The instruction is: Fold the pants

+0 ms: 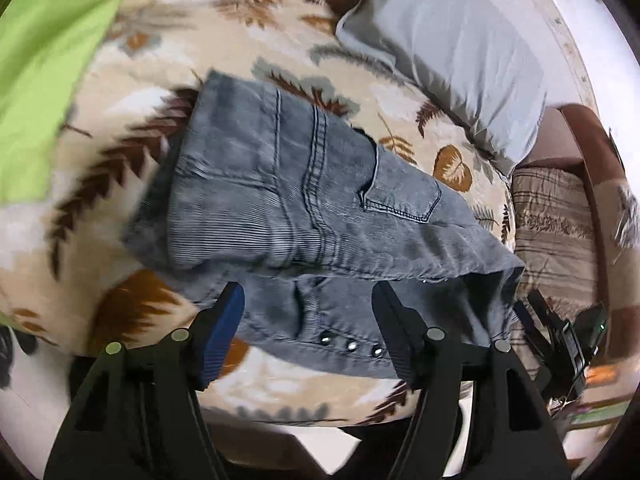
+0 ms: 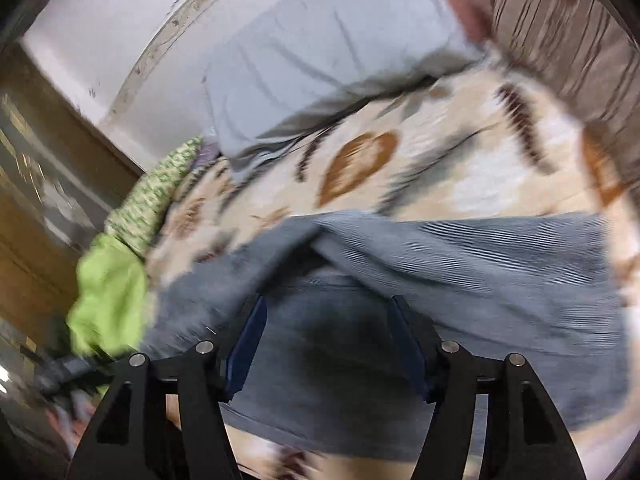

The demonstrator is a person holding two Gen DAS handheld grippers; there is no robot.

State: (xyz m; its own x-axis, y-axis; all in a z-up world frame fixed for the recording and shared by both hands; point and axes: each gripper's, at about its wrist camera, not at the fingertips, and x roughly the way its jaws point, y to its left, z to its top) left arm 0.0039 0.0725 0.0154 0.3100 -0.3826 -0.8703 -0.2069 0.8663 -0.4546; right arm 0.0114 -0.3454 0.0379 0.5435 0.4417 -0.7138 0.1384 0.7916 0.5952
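Grey-blue jeans (image 1: 280,184) lie folded in a heap on a leaf-patterned blanket (image 1: 120,140), back pocket and seams facing up. My left gripper (image 1: 307,292) stands open just above the near waistband with its metal rivets (image 1: 352,345); the denim lies under and between the blue pads without being pinched. The right gripper (image 1: 560,340) shows at the jeans' right edge in the left wrist view. In the blurred right wrist view my right gripper (image 2: 328,304) is open over the jeans (image 2: 460,264), with cloth below the jaws and nothing clamped.
A grey pillow (image 1: 448,40) lies at the back of the bed against a white wall (image 2: 100,32). A bright green cloth (image 1: 44,60) lies on the left, and a striped brown cushion (image 1: 552,208) on the right. Brown wooden furniture (image 2: 40,160) stands beyond the bed.
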